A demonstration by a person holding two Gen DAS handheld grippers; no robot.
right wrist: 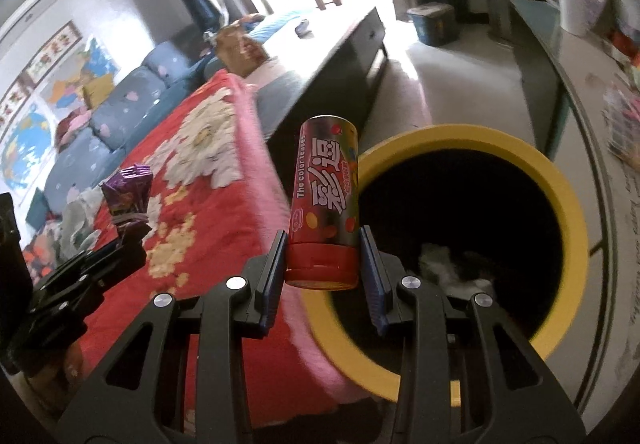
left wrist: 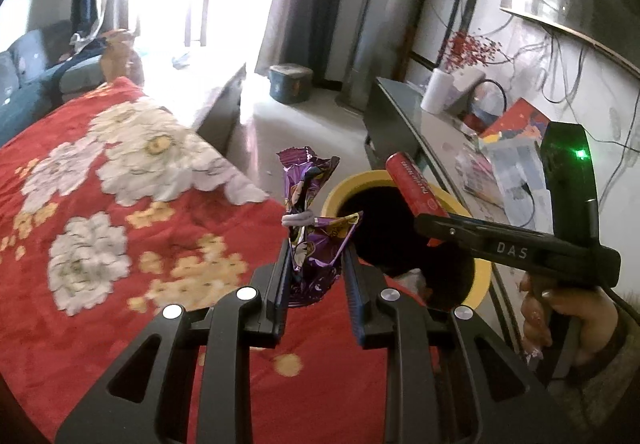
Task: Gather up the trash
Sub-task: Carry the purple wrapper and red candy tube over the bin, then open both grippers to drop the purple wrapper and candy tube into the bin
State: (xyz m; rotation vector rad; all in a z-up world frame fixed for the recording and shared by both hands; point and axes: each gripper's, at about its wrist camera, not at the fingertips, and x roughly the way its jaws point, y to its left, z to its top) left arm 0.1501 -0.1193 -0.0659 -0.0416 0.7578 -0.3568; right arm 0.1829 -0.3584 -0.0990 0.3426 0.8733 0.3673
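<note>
My left gripper (left wrist: pixel 314 264) is shut on a crumpled purple snack wrapper (left wrist: pixel 310 220) tied with a rubber band, held over the red flowered blanket (left wrist: pixel 120 204) just left of the bin. A yellow-rimmed round bin (left wrist: pixel 482 280) with a dark inside stands beside the bed. My right gripper (right wrist: pixel 324 252) is shut on a red candy tube (right wrist: pixel 326 200) by its red cap, upright at the bin's left rim (right wrist: pixel 560 196). In the left wrist view the candy tube (left wrist: pixel 416 186) hangs over the bin mouth. The right wrist view shows the wrapper (right wrist: pixel 128 196) in the left gripper (right wrist: pixel 128 240) at far left.
White crumpled trash (right wrist: pixel 440 264) lies at the bottom of the bin. A glass-topped table (left wrist: pixel 432 124) with papers, a white roll and cables stands right of the bin. A dark low cabinet (right wrist: pixel 340 64), a blue sofa (right wrist: pixel 120 112) and a blue tub (left wrist: pixel 290 82) on the floor lie farther back.
</note>
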